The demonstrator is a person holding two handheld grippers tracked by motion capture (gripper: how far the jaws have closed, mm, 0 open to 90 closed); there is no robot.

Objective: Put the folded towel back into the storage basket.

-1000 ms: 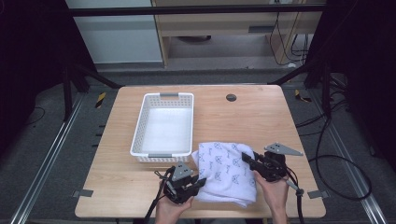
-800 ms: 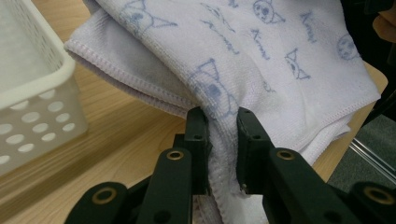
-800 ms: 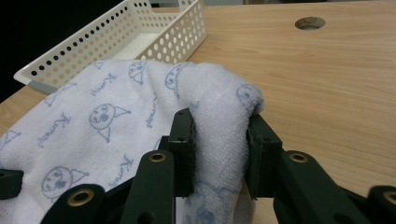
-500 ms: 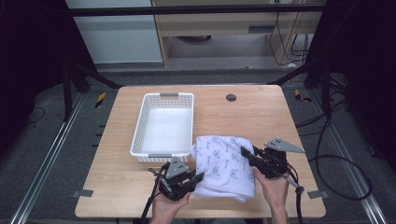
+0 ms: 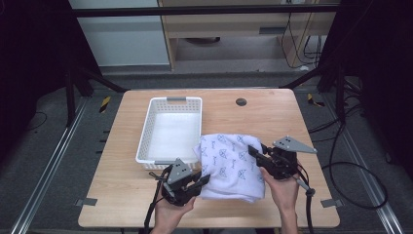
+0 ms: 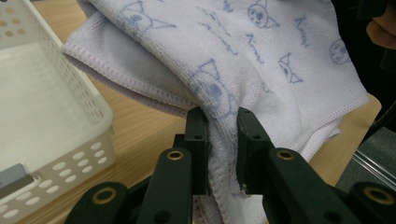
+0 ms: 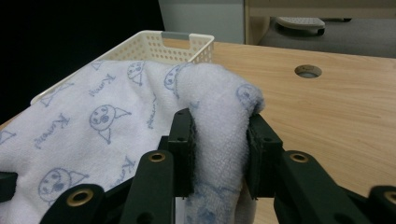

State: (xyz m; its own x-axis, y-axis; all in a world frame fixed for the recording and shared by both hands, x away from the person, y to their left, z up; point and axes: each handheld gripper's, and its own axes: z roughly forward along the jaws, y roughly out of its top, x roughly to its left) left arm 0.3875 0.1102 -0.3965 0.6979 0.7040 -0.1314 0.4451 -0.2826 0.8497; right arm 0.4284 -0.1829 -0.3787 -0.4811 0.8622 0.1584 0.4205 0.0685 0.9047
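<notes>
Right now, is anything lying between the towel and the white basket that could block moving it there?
Nothing visible does. The towel, pinched by both grippers, lies right beside the empty basket, with bare table around.

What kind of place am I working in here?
Probably a lab or test workstation, not a home. A plain wooden table with a cable hole stands on a grey floor between dark frame bars, with loose cables alongside. On it are a white basket and a towel.

place: lab recording bay | cues: dark curtains (image 5: 29, 58), floor rails (image 5: 46, 170), loose cables (image 5: 341, 161), bare wooden table (image 5: 272, 117)
</notes>
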